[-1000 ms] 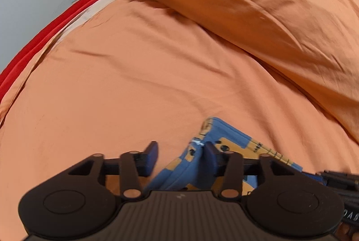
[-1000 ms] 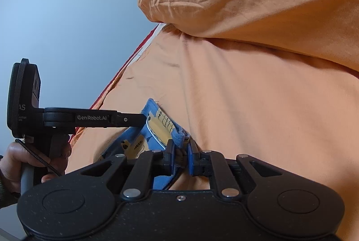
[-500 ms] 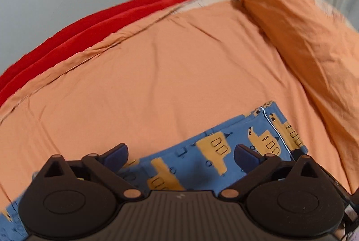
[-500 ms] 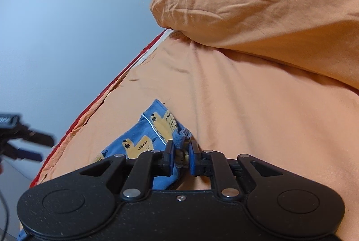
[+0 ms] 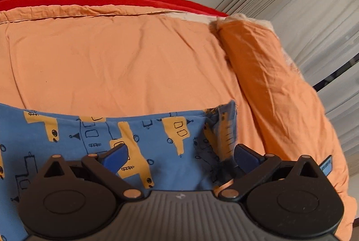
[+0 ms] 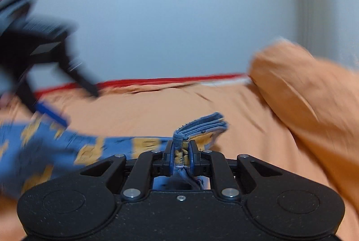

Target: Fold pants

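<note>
Left wrist view
Left hand-held gripper (image 5: 180,154): jaws spread wide, nothing pinched, hovering over the cloth.
Pants (image 5: 94,140): blue with yellow vehicle print, spread flat on the orange bed sheet (image 5: 112,57); right end bunched and lifted.
Pillow (image 5: 276,84): orange, to the right of the pants.

Right wrist view
Right hand-held gripper (image 6: 181,157): jaws nearly together, clamped on a bunched hem of the pants (image 6: 197,126).
Rest of pants: trails left across the bed, blurred.
Left hand-held gripper (image 6: 51,93): blurred, at far left above the pants.
</note>
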The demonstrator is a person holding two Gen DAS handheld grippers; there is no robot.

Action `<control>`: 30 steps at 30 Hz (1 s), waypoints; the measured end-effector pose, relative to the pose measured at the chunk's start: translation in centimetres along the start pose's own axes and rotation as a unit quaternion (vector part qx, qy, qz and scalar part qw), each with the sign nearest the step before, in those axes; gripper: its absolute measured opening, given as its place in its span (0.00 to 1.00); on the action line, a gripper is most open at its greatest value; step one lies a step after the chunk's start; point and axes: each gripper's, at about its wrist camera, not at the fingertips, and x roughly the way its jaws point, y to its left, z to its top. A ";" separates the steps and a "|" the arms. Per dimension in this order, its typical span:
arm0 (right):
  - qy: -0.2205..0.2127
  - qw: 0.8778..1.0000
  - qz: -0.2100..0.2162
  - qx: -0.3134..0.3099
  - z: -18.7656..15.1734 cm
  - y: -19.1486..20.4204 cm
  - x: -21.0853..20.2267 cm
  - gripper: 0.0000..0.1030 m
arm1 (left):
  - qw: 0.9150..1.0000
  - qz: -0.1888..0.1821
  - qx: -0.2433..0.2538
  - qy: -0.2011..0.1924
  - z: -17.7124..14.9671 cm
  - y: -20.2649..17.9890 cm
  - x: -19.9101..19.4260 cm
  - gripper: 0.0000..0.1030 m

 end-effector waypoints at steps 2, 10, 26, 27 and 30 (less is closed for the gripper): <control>-0.004 0.997 0.038 -0.062 -0.3 2.9 -0.3 0.13 | 1.000 -0.018 -0.009 0.001 -0.7 1.1 0.2 0.99; 0.048 0.977 0.136 -0.158 -2.3 7.8 0.3 0.14 | 0.995 -0.022 -0.093 -0.027 -3.8 7.1 2.5 0.97; 0.065 0.979 0.167 -0.093 -2.4 6.1 1.1 0.18 | 0.998 0.053 0.002 -0.039 -3.2 4.0 4.8 0.48; 0.065 0.979 0.167 -0.093 -2.4 6.1 1.2 0.18 | 0.997 0.066 0.013 -0.035 -3.2 3.6 5.0 0.42; 0.065 0.979 0.167 -0.092 -2.4 6.1 1.2 0.18 | 0.996 0.075 0.033 -0.035 -3.4 3.1 5.0 0.24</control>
